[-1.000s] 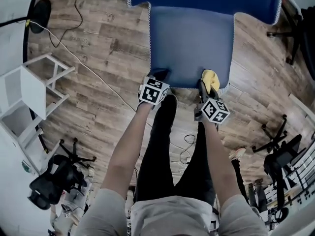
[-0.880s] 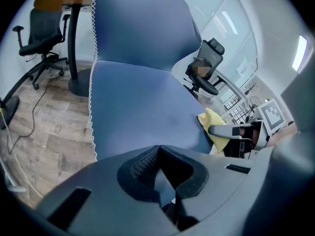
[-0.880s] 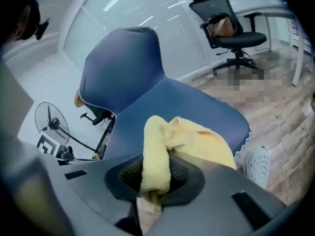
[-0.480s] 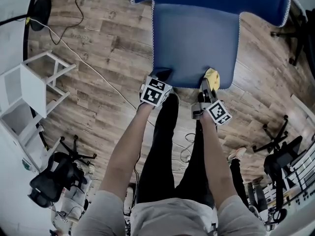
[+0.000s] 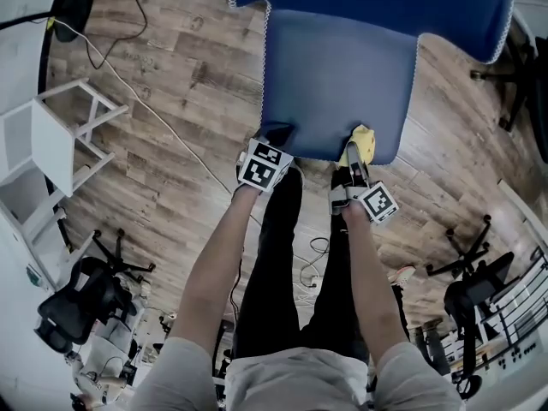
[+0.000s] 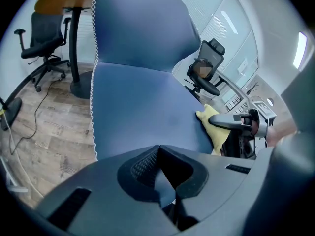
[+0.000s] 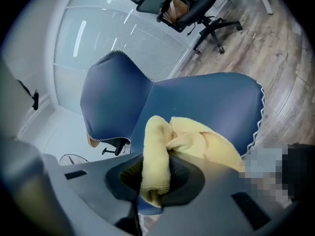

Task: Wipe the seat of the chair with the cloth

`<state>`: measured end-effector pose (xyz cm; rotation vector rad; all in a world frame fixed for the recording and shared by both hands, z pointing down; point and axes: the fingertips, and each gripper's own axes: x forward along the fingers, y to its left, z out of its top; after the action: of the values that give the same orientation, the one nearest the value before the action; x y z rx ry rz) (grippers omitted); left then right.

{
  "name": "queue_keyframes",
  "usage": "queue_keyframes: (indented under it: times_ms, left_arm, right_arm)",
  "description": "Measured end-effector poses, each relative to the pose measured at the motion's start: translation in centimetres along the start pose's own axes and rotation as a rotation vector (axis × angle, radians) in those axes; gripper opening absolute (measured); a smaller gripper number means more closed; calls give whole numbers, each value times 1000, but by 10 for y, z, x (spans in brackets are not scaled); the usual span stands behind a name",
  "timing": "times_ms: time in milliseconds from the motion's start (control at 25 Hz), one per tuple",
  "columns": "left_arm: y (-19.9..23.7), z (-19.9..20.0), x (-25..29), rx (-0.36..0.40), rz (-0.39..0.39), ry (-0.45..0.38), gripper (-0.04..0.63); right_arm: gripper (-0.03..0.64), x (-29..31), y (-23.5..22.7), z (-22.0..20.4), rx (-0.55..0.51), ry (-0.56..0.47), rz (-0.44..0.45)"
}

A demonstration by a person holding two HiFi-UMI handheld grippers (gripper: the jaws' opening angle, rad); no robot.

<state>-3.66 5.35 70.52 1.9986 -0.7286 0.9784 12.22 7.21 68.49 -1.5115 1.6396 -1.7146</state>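
Right gripper [image 5: 353, 151], clamped on the cloth [image 5: 364, 138] at the seat's [image 5: 338, 75] 5 o'clock edge, should press flat and sweep toward 12; left gripper [image 5: 276, 133] is closed narrow.

Seat [image 5: 334, 84] in smooth matt blue fabric, white scalloped trim [image 6: 92, 112], cloth [image 7: 197, 137] of soft yellow terry nap, floor [image 5: 163, 67] of grainy wood-look planks, left tool [image 6: 161, 178] and right tool [image 7: 156, 177] in matt grey plastic, finely ribbed black pads [image 6: 142, 166].
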Motion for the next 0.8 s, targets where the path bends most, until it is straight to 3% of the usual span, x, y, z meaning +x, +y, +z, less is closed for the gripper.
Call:
queue_keyframes:
  times_ms: [320,440,600,800]
  left_arm:
    - [3,-1,0,-17,17,-6,27]
    - [3,0,1,-16,9,-4,26]
    - [4,1,0,-6,4,5,26]
    - [2,1,-1,15,7,30,26]
  right_arm:
    - [67,3,3,-7,-14,6,-19]
    - [67,2,-6,-14,-90,51,-107]
    - [67,5,-4,-16,-134,59,-140]
    - [67,22,6,-19,-307,138,-201]
